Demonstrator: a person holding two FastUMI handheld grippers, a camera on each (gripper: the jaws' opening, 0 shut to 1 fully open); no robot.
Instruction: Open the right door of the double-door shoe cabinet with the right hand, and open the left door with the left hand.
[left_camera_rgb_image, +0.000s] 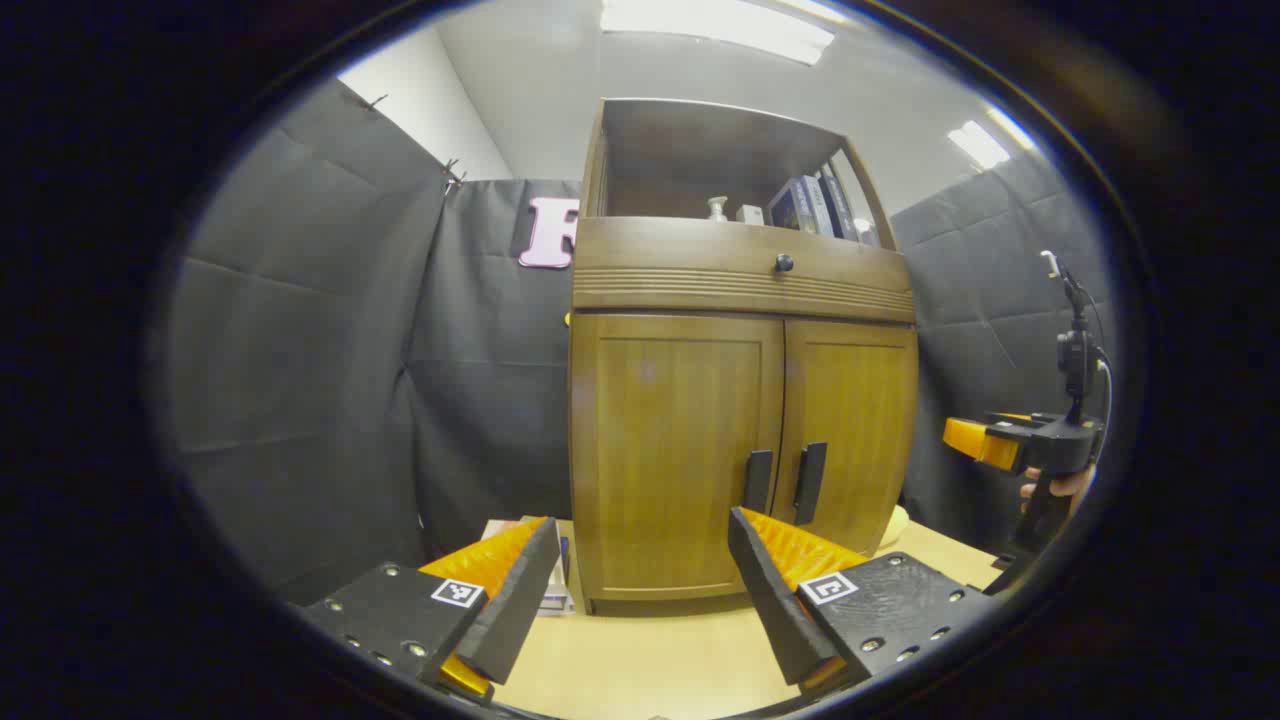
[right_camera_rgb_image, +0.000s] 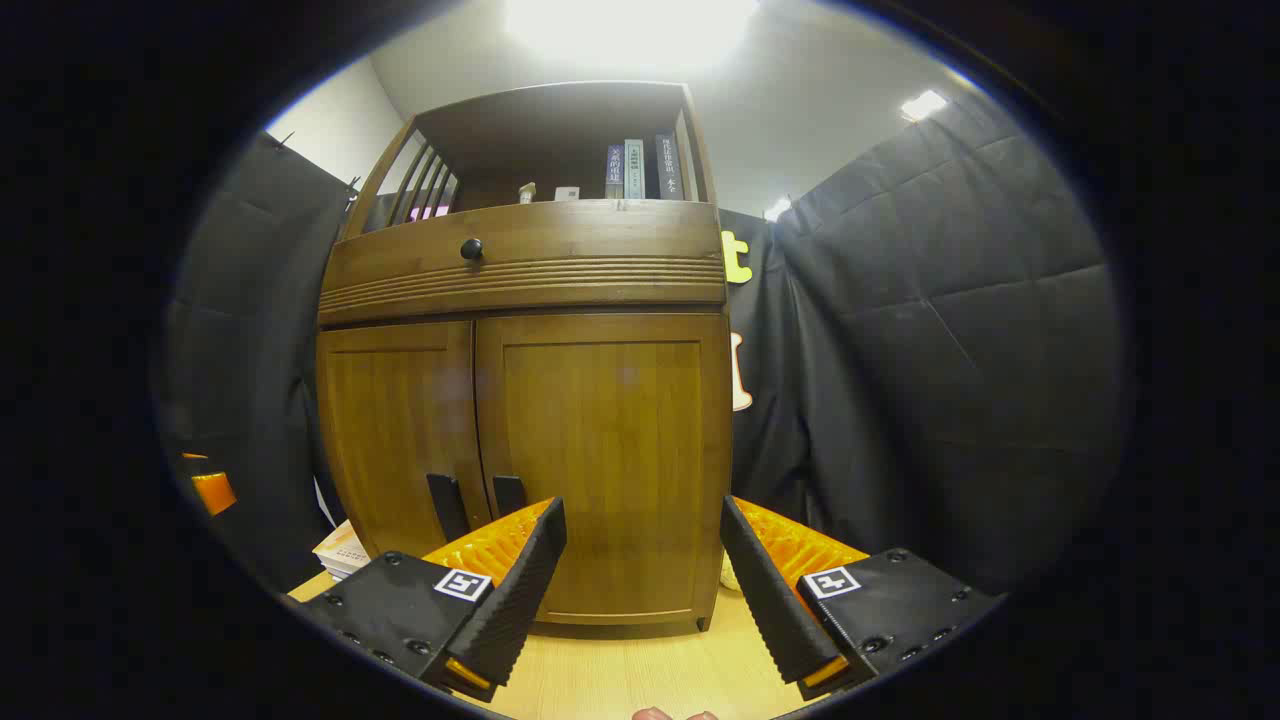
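A brown wooden shoe cabinet stands on a light table with both doors closed. In the left gripper view the left door and the right door each carry a black vertical handle, the left handle and the right handle. My left gripper is open, a short way in front of the left door. In the right gripper view my right gripper is open before the right door, with the handles to its left. The right gripper, held by a hand, also appears at the far right of the left gripper view.
A drawer with a black knob sits above the doors, and an open shelf holds books and small items. Stacked books lie on the table left of the cabinet. Black cloth walls surround the booth.
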